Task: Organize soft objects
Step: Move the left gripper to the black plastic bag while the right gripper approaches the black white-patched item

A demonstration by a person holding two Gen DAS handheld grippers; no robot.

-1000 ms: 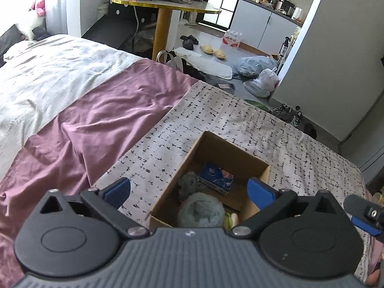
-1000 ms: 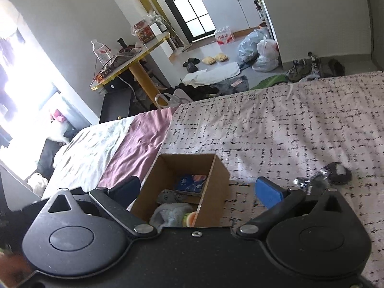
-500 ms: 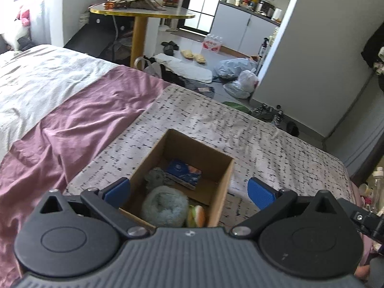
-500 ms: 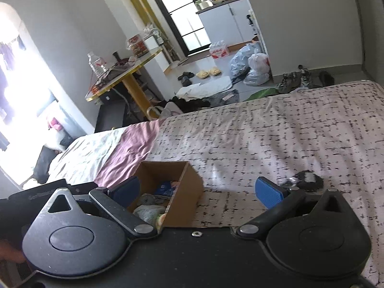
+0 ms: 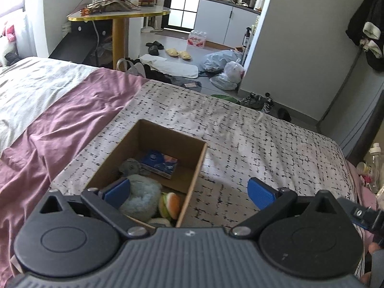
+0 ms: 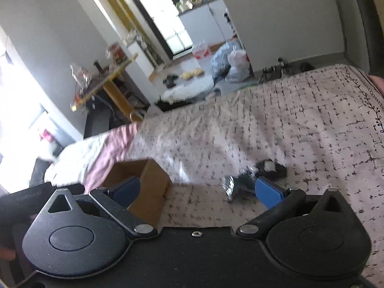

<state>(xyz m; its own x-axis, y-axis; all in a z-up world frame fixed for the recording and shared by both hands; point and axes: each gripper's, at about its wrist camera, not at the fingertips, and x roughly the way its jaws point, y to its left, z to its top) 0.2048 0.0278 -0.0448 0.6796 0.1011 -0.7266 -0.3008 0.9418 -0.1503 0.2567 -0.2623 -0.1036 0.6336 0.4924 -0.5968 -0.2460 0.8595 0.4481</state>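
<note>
An open cardboard box (image 5: 192,168) (image 6: 153,182) sits on the patterned bedspread. Inside lie a fluffy grey-blue plush (image 5: 141,198), a small grey plush (image 5: 129,166), a blue packet (image 5: 159,164) and a burger-like soft toy (image 5: 170,204). My left gripper (image 5: 189,192) hangs open over the box's near right corner, nothing between its fingers. My right gripper (image 6: 196,189) is open too, to the right of the box. Just ahead of its right finger lie a dark soft item (image 6: 271,168) and a grey crinkled one (image 6: 237,184) on the bedspread.
A pink sheet (image 5: 62,124) and a white cover (image 5: 28,84) lie left of the box. Beyond the bed's far edge are a yellow-edged table (image 5: 120,14), slippers, bags (image 5: 223,64) and shoes on the floor. A wall (image 5: 300,48) stands to the right.
Both views have swung right. The box has slid left in each view, and the dark items on the bedspread now lie closer to my right gripper. Both grippers stay open.
</note>
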